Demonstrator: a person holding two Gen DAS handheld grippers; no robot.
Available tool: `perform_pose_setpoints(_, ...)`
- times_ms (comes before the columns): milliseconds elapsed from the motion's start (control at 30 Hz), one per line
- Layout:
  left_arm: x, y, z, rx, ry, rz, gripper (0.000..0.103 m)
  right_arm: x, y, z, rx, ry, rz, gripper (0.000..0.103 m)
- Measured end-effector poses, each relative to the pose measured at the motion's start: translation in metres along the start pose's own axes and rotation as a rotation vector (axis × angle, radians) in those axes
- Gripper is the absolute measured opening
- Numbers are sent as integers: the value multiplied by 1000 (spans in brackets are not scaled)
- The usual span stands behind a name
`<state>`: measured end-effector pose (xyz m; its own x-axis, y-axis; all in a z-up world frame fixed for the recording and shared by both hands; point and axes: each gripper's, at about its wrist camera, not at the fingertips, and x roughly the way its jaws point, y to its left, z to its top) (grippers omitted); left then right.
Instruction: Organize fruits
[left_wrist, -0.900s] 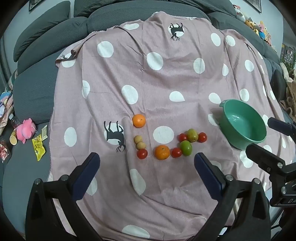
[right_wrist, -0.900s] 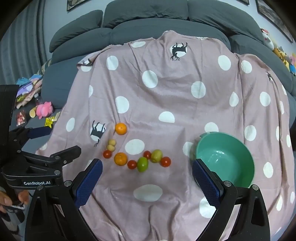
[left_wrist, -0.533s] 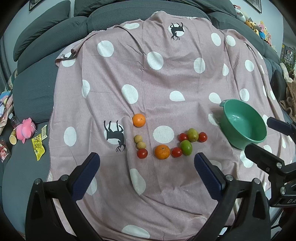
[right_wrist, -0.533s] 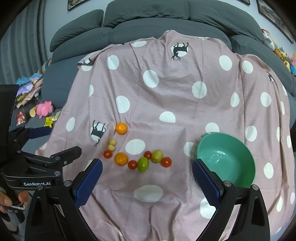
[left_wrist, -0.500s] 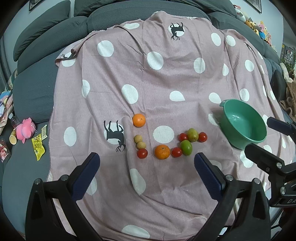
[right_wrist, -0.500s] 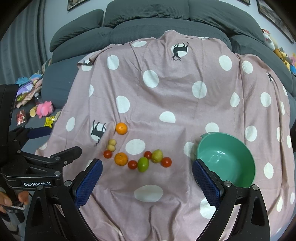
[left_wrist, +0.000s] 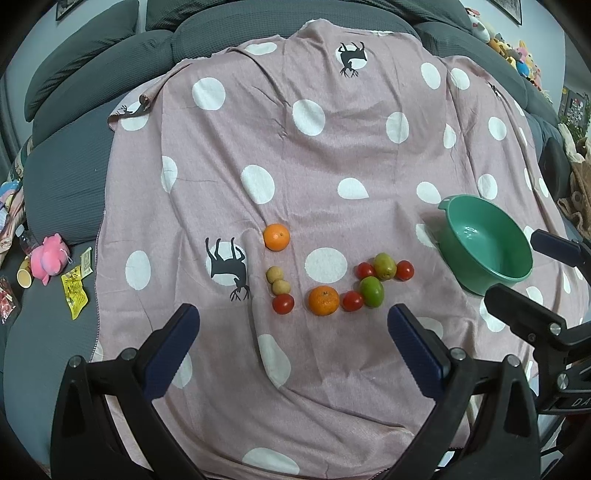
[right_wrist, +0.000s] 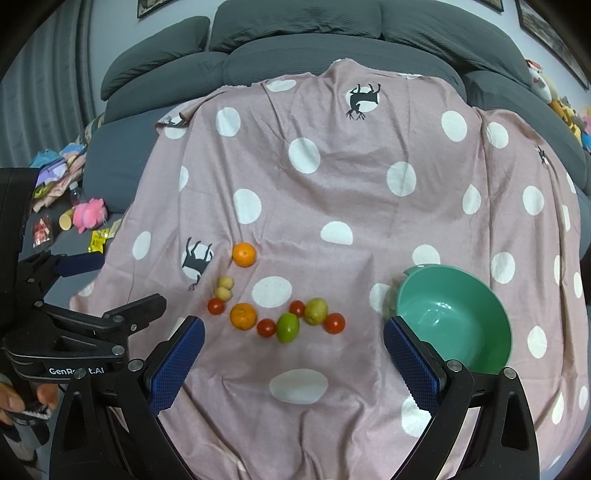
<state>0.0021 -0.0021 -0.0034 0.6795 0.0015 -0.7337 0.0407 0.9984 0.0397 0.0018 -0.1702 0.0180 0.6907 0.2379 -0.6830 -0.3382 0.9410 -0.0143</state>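
**Fruit in a loose line on the blanket, bowl to the right, both grippers wide**

We note, far left, a pink plush (left_wrist: 47, 259) and yellow packets (left_wrist: 75, 291) on the grey sofa (left_wrist: 66, 173), off the blanket edge. The spotted pink blanket (left_wrist: 332, 147) covers the rest of the seat.

Left gripper (left_wrist: 295, 343): jaws spread wide, nothing between them, hovering short of the fruit. Its blue pads (left_wrist: 170, 349) frame the row from the near side.

Fruit, left to right:
- two small tan fruits (left_wrist: 277, 280), touching, one behind the other
- a red tomato (left_wrist: 283, 303) just in front of them
- an orange (left_wrist: 276, 237) alone, further back
- a second orange (left_wrist: 324, 300) in the near row
- a tomato (left_wrist: 352, 300) touching a green lime (left_wrist: 371, 291)
- behind these, a tomato (left_wrist: 366, 270), a yellow-green fruit (left_wrist: 385, 266) and another tomato (left_wrist: 405, 270), close together

All lie on the blanket. The green bowl (left_wrist: 517, 273) stands apart to the right, tilted toward us, with no fruit showing in it.

Right gripper (right_wrist: 293, 354): jaws likewise wide and holding nothing, the bowl's near rim just behind its right pad (right_wrist: 412, 363). From its camera we see the left gripper's body at the left edge.
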Motion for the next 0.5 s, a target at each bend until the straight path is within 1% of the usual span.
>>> perform_pose_setpoints(433, 3, 2, -4, -12, 5, -21, 102, 1, 2, 0, -2, 3, 0, 99)
perform_pose_setpoints(500, 5, 3, -5, 0, 6, -9, 102, 2, 1, 0, -2, 5, 1, 99)
